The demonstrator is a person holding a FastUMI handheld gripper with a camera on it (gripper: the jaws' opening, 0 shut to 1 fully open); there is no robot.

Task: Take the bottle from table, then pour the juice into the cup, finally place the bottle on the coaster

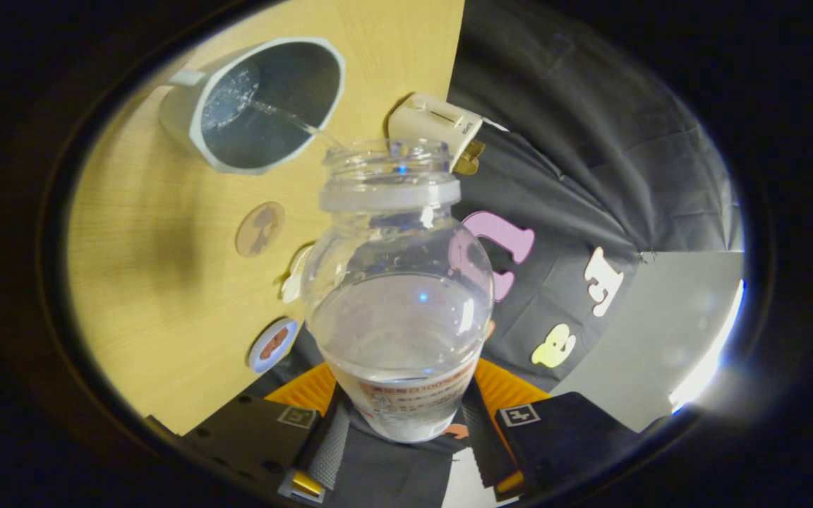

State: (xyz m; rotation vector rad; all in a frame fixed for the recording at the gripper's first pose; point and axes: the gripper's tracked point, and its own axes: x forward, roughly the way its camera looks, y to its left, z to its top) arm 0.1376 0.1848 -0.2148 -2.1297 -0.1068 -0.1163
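My gripper (404, 430) is shut on a clear, uncapped bottle (399, 296), both fingers pressing its labelled lower body. The bottle is tipped over toward the grey cup (255, 106), which stands on the wooden table (145, 296) beyond its mouth. A thin stream of clear liquid (293, 120) runs from the bottle's open neck into the cup, where it splashes on the inner wall. Liquid still pools in the bottle's lower half. A round brown coaster (260, 228) lies flat on the table between the cup and the fingers, beside the bottle's shoulder.
A white box-like device (435, 123) sits at the table's edge just past the bottle's mouth. Two other small round discs, a pale one (295, 276) and a blue-rimmed one (273, 345), lie on the table close to the bottle. Black cloth hangs beyond the table edge.
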